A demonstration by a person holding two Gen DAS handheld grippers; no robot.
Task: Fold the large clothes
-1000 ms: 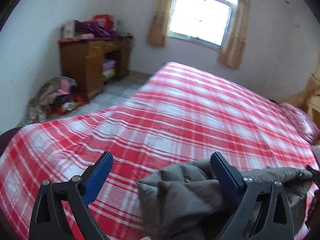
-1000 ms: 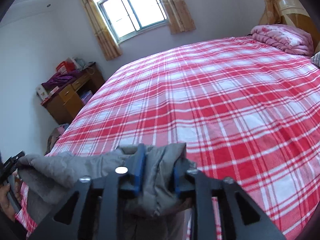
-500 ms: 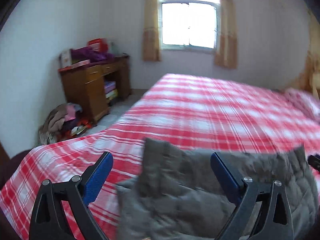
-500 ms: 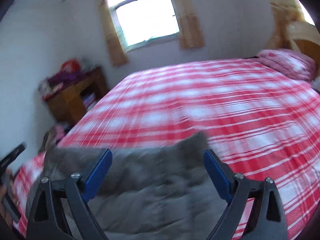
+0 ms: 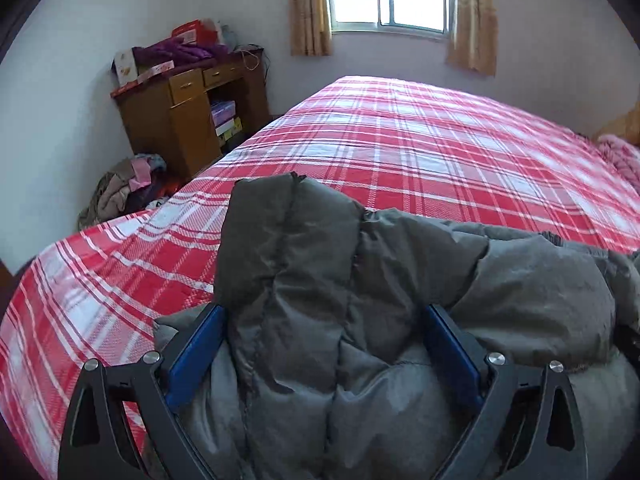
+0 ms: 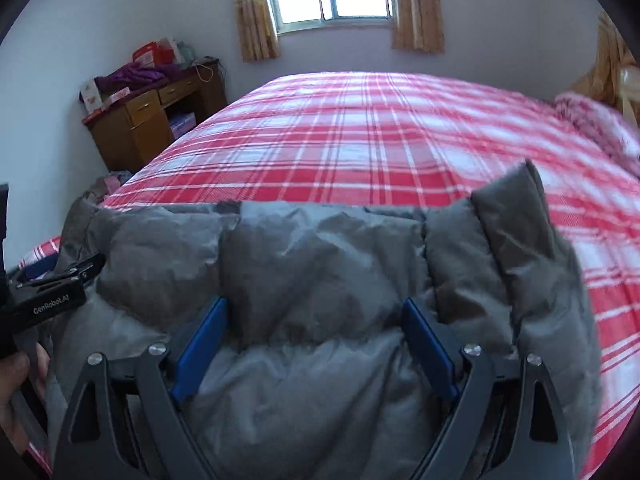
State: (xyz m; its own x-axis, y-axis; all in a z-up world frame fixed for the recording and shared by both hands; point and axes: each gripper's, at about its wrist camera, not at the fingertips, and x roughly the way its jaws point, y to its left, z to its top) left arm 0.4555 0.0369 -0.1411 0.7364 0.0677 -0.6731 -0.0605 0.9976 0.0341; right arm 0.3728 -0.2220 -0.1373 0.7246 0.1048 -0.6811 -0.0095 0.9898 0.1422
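sagging over both spread sets of fingers, the grey padded jacket point(image 5: 360, 300) lay ungripped on the bed point(image 5: 420, 152); its puffy bulk risked slipping and unfolding.

Item before you: one grey quilted down jacket point(image 5: 360, 300), large, puffy, matte shell with stitched baffles. State: bunched and partly folded, not flat. Pose: lying in a thick heap, one padded flap standing up at its far left edge in your left view, another raised at the far right point(image 6: 516, 216) in your right view. Location: near edge of the bed point(image 5: 420, 140), on the red-and-white plaid cover, far half of the bed bare.
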